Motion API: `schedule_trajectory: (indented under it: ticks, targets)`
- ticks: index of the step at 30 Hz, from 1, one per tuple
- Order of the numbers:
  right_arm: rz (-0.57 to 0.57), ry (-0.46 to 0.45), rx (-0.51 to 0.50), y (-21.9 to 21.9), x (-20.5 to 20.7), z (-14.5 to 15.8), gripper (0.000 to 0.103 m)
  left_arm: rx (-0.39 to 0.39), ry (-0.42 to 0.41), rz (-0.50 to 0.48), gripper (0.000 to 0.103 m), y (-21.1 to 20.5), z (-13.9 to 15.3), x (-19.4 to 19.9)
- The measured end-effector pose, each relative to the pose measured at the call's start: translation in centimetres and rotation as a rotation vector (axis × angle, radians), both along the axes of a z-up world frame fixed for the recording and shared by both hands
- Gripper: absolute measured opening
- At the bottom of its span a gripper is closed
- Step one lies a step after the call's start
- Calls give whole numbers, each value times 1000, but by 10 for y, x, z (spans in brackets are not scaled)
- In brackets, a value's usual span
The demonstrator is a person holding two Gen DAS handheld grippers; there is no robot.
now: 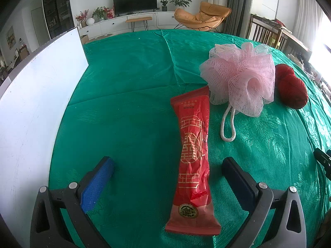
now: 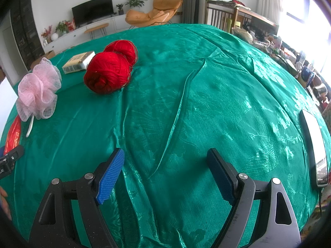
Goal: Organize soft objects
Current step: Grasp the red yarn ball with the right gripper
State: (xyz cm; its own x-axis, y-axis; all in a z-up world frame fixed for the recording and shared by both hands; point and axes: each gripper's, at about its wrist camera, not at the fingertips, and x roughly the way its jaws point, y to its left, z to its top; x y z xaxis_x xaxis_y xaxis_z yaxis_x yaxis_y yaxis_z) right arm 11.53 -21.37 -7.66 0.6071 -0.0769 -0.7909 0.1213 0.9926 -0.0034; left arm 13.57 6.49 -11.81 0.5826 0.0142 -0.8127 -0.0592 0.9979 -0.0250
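A long red foil packet (image 1: 193, 161) lies lengthwise on the green cloth, between the fingers of my left gripper (image 1: 167, 165), which stands open; neither pad touches it. Beyond it rests a pink mesh bath pouf (image 1: 240, 76) with a white cord loop (image 1: 227, 124), and red yarn (image 1: 290, 86) behind that. In the right wrist view my right gripper (image 2: 165, 155) is open over bare cloth. Two red yarn balls (image 2: 107, 74) sit far left, the pouf (image 2: 39, 91) farther left, the red packet (image 2: 13, 134) at the edge.
A white board (image 1: 41, 103) stands along the left of the table. A small boxed pack (image 2: 77, 62) lies behind the yarn. A phone-like device (image 2: 316, 150) rests at the right edge. The green tablecloth (image 2: 206, 103) is wrinkled.
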Motion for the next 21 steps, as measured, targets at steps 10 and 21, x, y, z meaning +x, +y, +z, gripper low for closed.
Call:
schedule_trajectory:
  ticks: [10, 21]
  targets:
    - [10, 2, 11, 0, 0, 0, 87, 1, 0, 0, 103, -1, 1, 1]
    - [92, 102, 283, 7, 81, 53, 91, 1, 0, 0, 103, -2, 1, 1]
